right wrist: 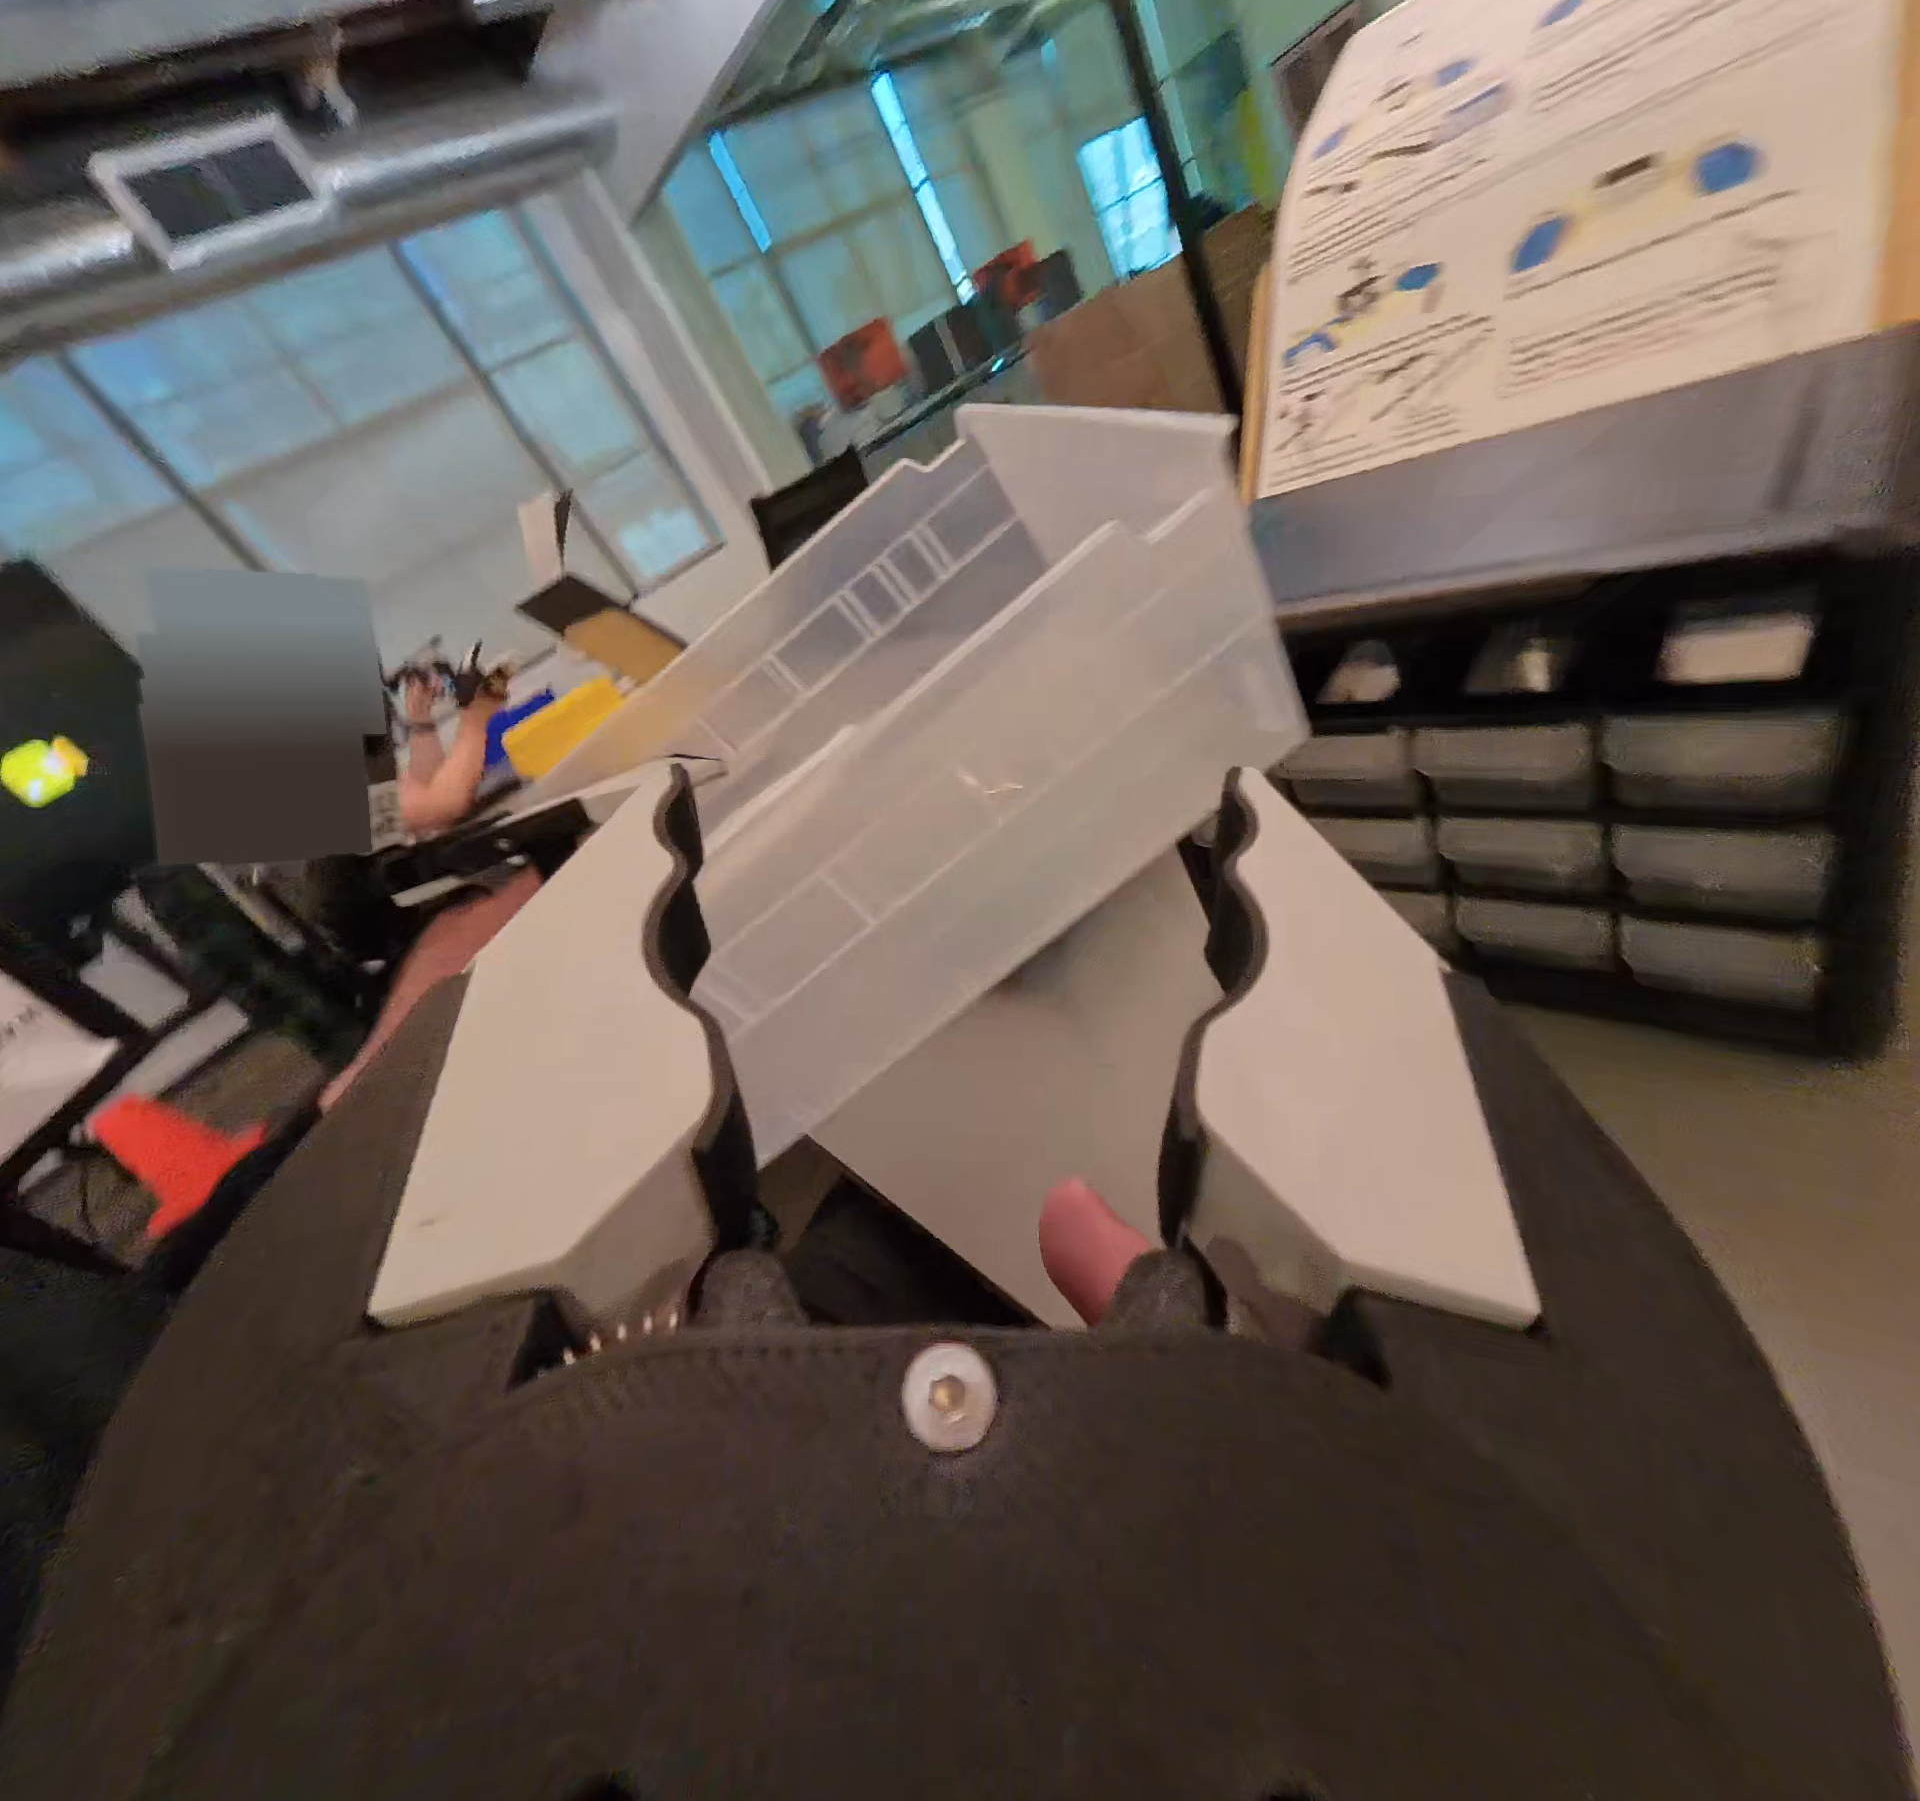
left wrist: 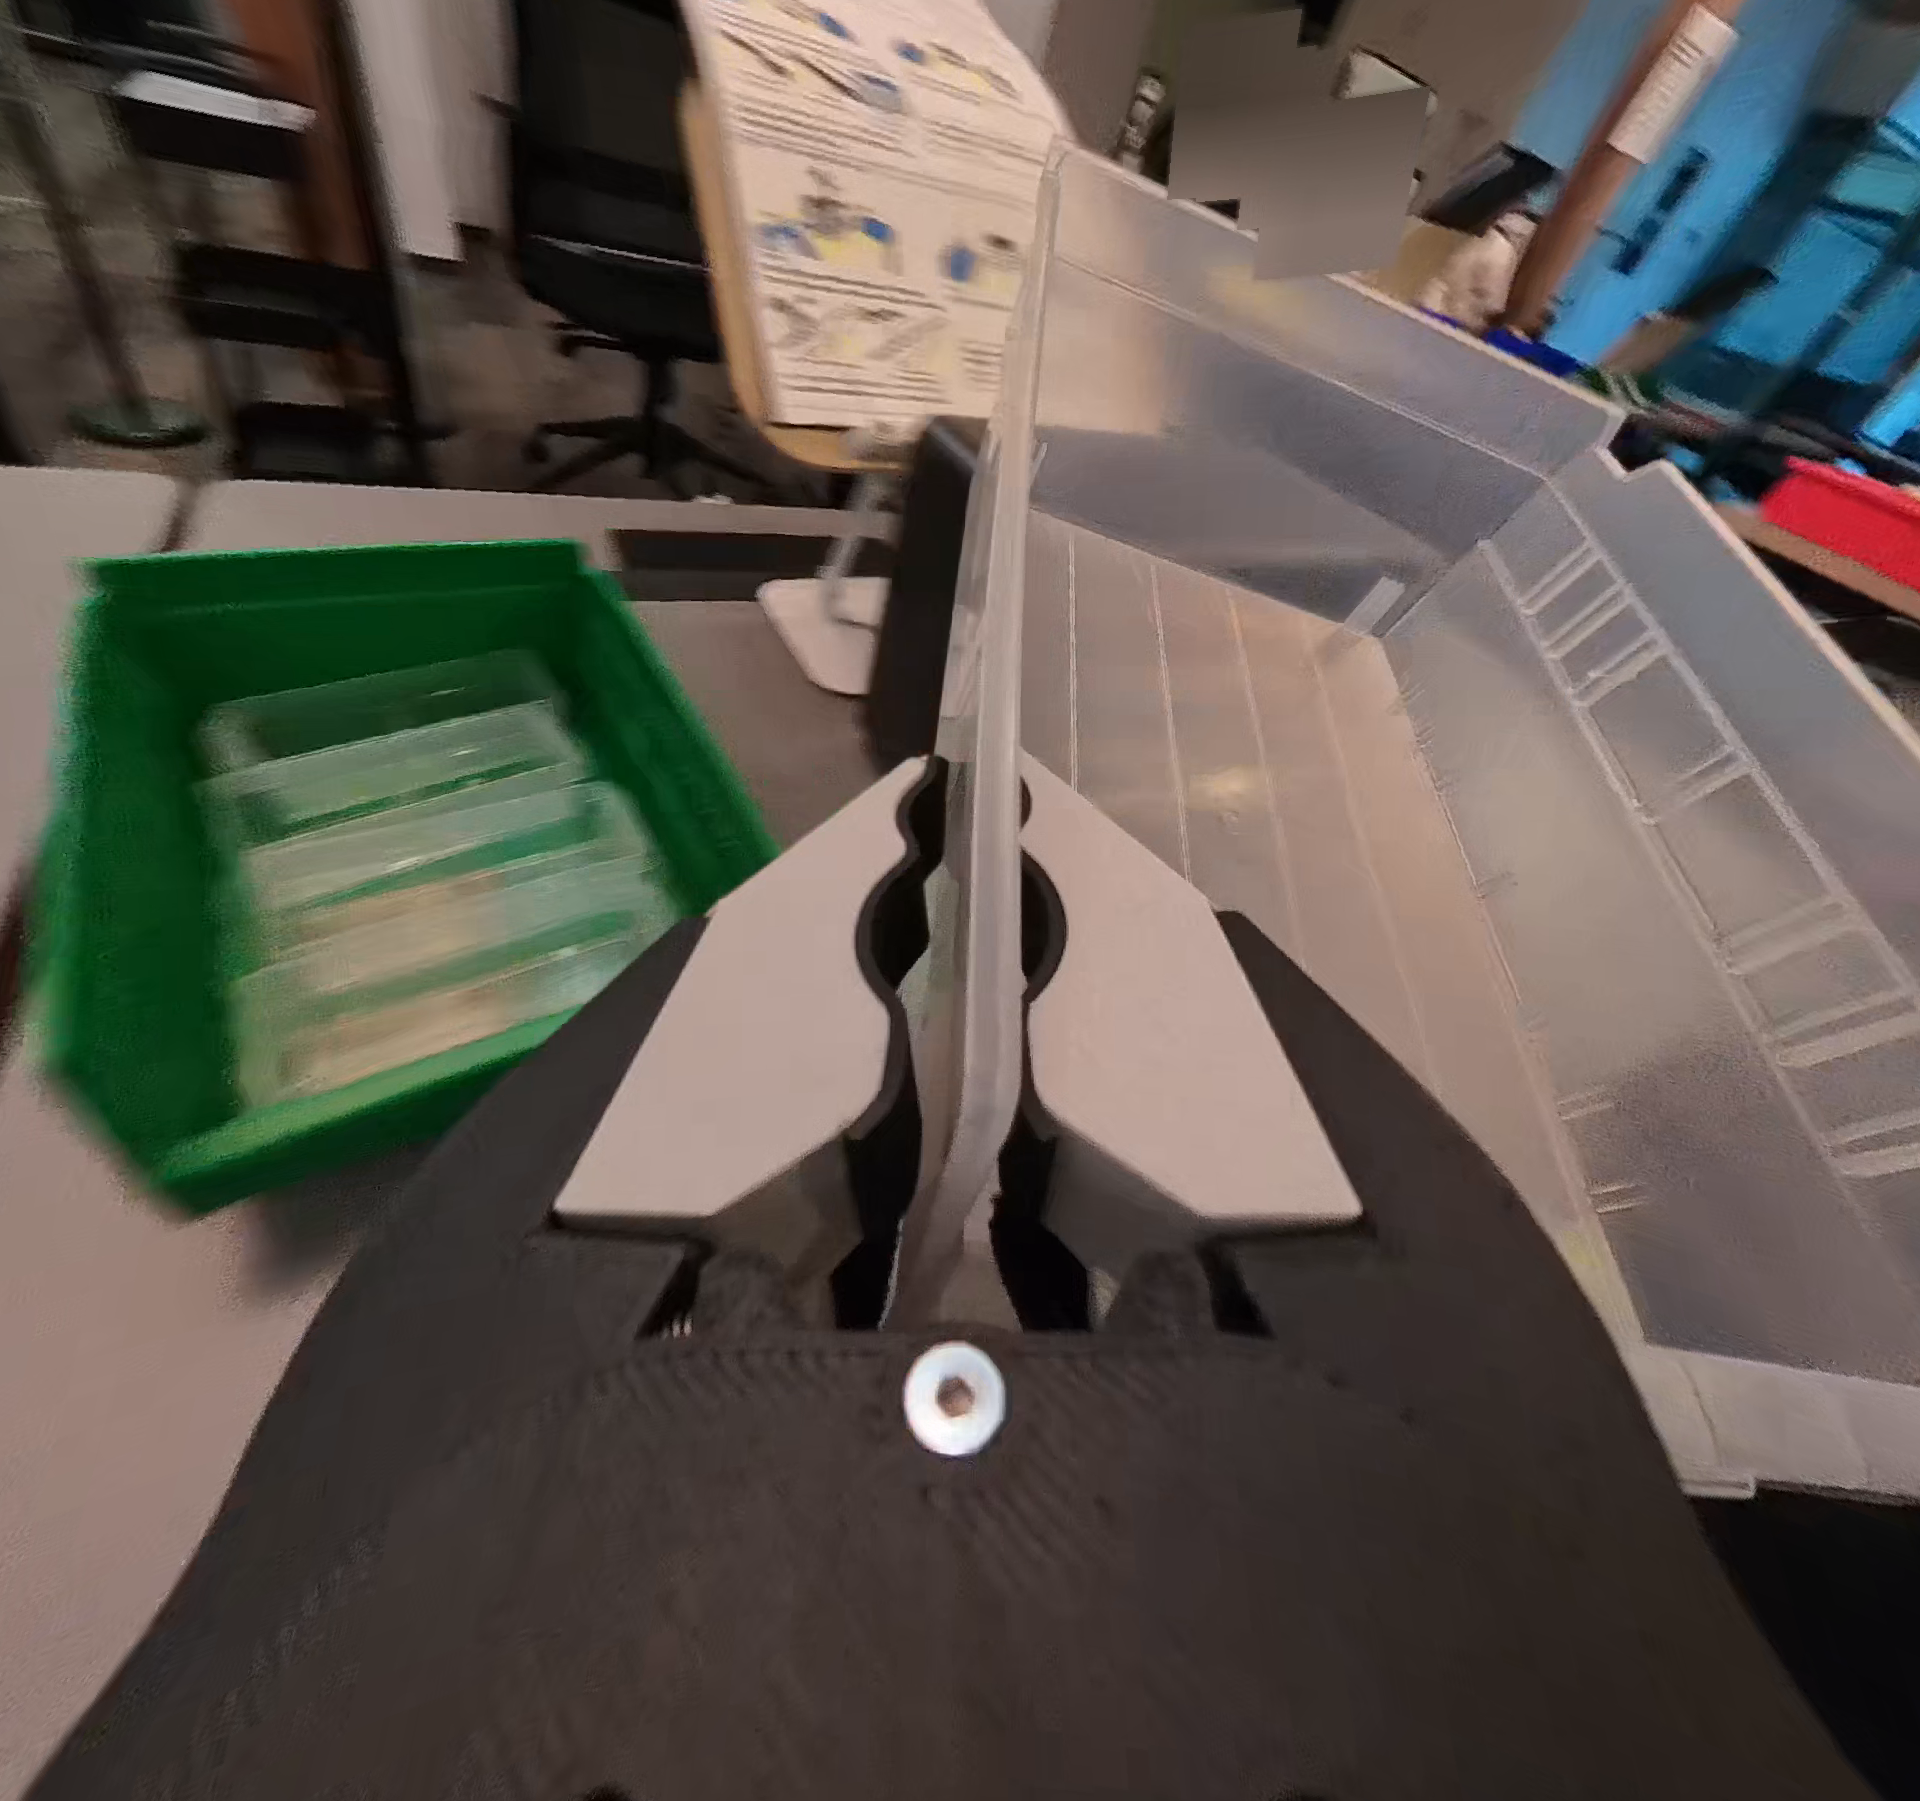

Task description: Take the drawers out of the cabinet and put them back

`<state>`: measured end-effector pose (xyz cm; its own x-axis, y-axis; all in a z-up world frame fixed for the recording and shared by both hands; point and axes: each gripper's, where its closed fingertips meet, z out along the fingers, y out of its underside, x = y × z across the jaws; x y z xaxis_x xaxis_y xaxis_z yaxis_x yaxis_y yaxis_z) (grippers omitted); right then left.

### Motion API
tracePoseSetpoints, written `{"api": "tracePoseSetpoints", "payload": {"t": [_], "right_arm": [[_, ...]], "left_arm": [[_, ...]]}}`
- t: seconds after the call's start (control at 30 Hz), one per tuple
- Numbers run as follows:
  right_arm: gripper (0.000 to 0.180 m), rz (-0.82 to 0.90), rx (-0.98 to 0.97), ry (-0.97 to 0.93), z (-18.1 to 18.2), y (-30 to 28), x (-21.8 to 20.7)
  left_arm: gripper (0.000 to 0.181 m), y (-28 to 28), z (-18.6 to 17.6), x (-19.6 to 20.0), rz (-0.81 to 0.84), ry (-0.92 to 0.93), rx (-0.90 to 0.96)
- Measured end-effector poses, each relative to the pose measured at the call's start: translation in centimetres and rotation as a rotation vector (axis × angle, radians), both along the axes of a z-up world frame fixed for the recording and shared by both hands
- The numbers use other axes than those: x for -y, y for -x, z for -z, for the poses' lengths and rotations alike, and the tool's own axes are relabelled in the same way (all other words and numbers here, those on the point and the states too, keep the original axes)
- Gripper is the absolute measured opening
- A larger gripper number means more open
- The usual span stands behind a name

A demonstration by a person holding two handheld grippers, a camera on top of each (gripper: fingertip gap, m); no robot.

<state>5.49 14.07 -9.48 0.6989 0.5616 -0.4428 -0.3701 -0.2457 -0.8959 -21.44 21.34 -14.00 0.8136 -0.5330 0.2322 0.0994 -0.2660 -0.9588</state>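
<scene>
Left wrist view shows the left gripper clamped on one thin side wall of a translucent, frosted plastic drawer, which is held in the air, tilted, out of the cabinet; the drawer looks empty, its ribbed far wall and bare floor showing. Below and to the left, a green plastic bin sits on the grey bench, holding what look like clear flat packets, too blurred to name. Bare bench lies around the bin's near corner.

From the right wrist view, the right gripper has its fingers spread wide, the same drawer crossing the gap at a slant; contact with either finger is unclear. To the right, a black cabinet of small grey drawers stands on the bench, a printed instruction sheet propped above it. Bench surface in front of the cabinet is free.
</scene>
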Motion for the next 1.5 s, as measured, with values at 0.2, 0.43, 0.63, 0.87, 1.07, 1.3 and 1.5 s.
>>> {"api": "tracePoseSetpoints", "payload": {"t": [0.2,0.43,0.63,0.87,1.07,1.3,1.5], "right_arm": [[0.097,0.293,-0.099,-0.085,0.9,-8.0,4.9],[0.103,0.678,-0.053,-0.099,1.8,-21.9,4.5],[0.104,0.794,0.061,0.113,7.1,-32.2,0.4],[0.098,0.736,0.051,0.278,13.5,-39.1,-6.5],[0.094,0.687,0.137,0.355,15.9,-42.2,-12.0],[0.080,0.689,0.214,0.370,17.9,-44.4,-16.0],[0.069,0.627,0.213,0.391,19.2,-46.9,-19.5]], "left_arm": [[0.006,-17.1,0.7,-0.2,0.288,-0.024,-0.094],[0.007,-34.2,3.1,0.2,0.484,-0.032,-0.082],[0.018,-45.2,8.8,-1.3,0.588,0.105,-0.018],[0.029,-50.8,13.6,-5.1,0.511,0.208,-0.052],[0.035,-53.2,16.3,-8.3,0.424,0.295,-0.083],[0.050,-55.0,19.2,-9.2,0.470,0.301,-0.222],[0.076,-57.1,18.2,-9.4,0.547,0.398,-0.087]]}}
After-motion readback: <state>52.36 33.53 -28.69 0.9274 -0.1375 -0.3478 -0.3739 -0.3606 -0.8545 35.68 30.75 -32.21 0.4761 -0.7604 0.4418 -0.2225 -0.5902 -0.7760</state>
